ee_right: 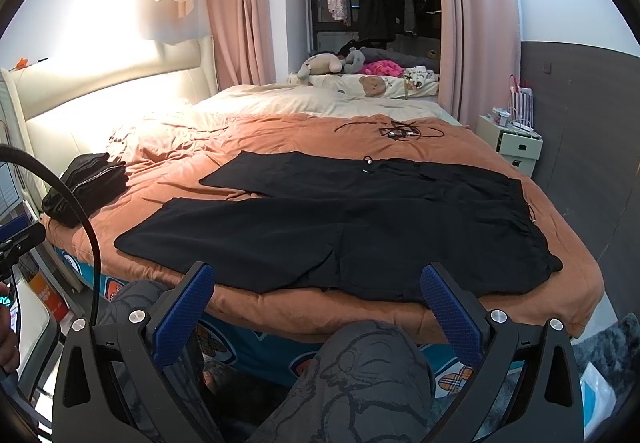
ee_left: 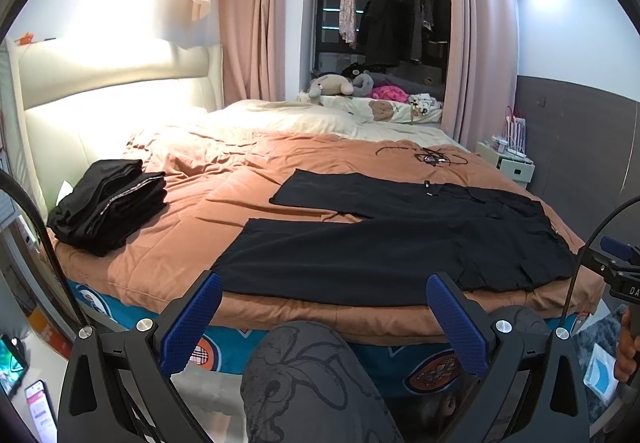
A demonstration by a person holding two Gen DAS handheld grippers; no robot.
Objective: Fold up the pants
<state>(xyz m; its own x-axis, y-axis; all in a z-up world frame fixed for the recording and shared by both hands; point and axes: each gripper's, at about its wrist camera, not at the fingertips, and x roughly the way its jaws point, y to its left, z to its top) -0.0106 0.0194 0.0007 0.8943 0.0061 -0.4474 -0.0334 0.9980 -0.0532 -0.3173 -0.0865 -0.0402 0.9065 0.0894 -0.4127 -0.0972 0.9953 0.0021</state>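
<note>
1. Two grippers are held back at the near edge of the bed: the left gripper (ee_left: 322,317) and the right gripper (ee_right: 316,305) are both spread wide, with nothing between their blue textured pads (ee_right: 184,313).
2. Below them a knee in grey printed fabric (ee_right: 372,371) is seen, pressed close to the bedside.
3. Just beyond, the black loose-cut pants (ee_right: 360,219) are laid flat and unfolded on the rust-orange quilt (ee_right: 304,131), waistband to the right, both legs running left and slightly parted.
4. No fold is judged to have been made yet; the step in hand is taken to be the approach.
5. Next, a lengthwise fold is probably called for, so the near leg's hem and waistband would need to be pinched.
6. Farther left, a stack of folded dark garments (ee_left: 108,201) is set near the headboard.
7. A tangle of black cords (ee_right: 400,131) lies beyond the pants.
</note>
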